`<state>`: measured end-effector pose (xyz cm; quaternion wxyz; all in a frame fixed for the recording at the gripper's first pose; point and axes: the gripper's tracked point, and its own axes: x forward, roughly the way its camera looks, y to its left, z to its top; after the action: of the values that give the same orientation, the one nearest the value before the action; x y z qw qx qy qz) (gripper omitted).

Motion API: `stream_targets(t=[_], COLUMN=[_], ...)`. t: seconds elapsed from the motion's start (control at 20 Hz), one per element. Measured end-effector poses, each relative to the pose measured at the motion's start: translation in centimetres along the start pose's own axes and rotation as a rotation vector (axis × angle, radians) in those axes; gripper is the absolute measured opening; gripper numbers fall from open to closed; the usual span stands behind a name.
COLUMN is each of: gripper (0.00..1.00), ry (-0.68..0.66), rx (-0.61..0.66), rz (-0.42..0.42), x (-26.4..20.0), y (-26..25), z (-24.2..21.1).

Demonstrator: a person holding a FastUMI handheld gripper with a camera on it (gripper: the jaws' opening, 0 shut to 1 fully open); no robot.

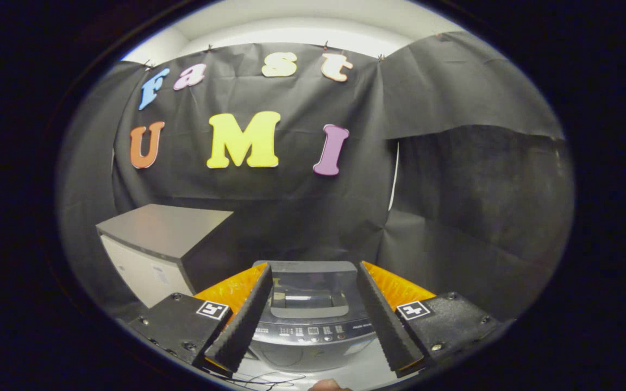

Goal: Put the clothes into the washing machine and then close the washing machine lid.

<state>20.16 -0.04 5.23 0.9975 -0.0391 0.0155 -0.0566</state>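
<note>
Claw [313, 271] spread wide, nothing between the fingers [239, 326], pinching nothing. Held up in the air, looking forward and slightly down over the washing machine [313, 331].

Washing machine just ahead of and below the claw, seen through the gap between the two fingers. Top-loader type, dark grey top. Lid [307, 296] lying flat and closed, with a clear window panel reflecting a strip of light. Control panel [313, 329] along the near edge of the machine top, row of small buttons and indicators, too small to make out. Rounded front of the body curving down below the panel.

No contact between claw and machine; fingers flanking it in view only, well apart from the lid.

Clothes: cannot tell where, drum interior hidden under the closed lid.

Grey-topped cabinet [166, 231] ahead and to the left of the claw, beyond the left finger, pale front face, standing beside the machine and taller than it. Black cloth wall [454, 190] beyond everything, a fold and overlap of cloth to the right.

Pale floor [356, 374] below the machine's front, thin cable [264, 380] lying on it near the base of the left finger. Small rounded bit of a person's hand [328, 385] right below the claw, between the finger bases, mostly cut off.
</note>
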Motion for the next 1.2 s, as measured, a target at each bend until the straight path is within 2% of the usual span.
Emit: stream_targets(t=[0.35,0.55,0.65,0.8,0.9,1.05,1.2], gripper=[0.98,0.98,0.98,0.99,0.99,0.99,0.99], ry=[-0.043,-0.061,-0.063,-0.087,-0.065,-0.104,-0.139], rx=[0.057,0.081,0.092,0.048,0.035,0.070,0.024], rz=[0.170,0.209,0.200,0.173,0.188,0.208,0.231], x=[-13.3,-20.4,-23.2,-25.7,-26.5,-28.7,-28.8], y=[-2.0,-4.7,-6.2,-8.3,-8.3,-8.2,-6.7], z=[0.3,-0.6,-1.3,-1.8,-2.8,-1.3,-1.5])
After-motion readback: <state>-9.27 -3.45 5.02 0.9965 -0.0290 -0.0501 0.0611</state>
